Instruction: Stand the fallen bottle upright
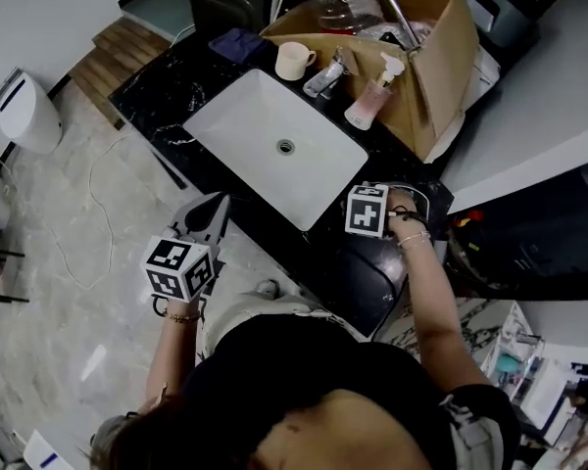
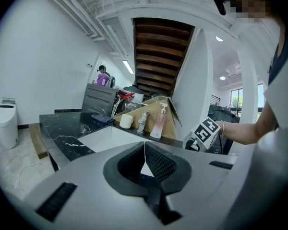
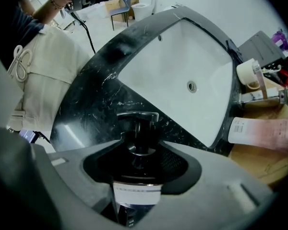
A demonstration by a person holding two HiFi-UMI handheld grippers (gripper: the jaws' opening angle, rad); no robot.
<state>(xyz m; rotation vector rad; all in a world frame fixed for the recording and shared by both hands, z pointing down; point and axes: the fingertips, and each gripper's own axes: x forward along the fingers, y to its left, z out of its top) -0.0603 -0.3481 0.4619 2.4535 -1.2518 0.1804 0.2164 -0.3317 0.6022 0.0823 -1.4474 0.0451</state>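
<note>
Grasp made, lift not yet done. Clamped by the right gripper [image 3: 141, 153] around the shoulder of the dark pump bottle with black pump head and white label [image 3: 137, 190], with pads pressed on both sides. Judged still lying on its side on the black white-veined marble counter [image 1: 162, 91], just beside the right end of the white rectangular sink [image 1: 240, 125], with the pump toward the basin. Left to do: tipping the body up, setting the base flat on the counter, letting go.

Held clear of the counter, out over the floor: left gripper [image 2: 145, 158], jaws together, nothing between them.

Counted:
- 2 grippers
- 1 fallen dark bottle
- 1 upright pink pump bottle [image 1: 367, 106]
- 1 cream mug [image 1: 294, 61]
- 1 chrome faucet [image 1: 325, 78]
- 1 open cardboard box [image 1: 446, 57]
- 1 sink
</note>
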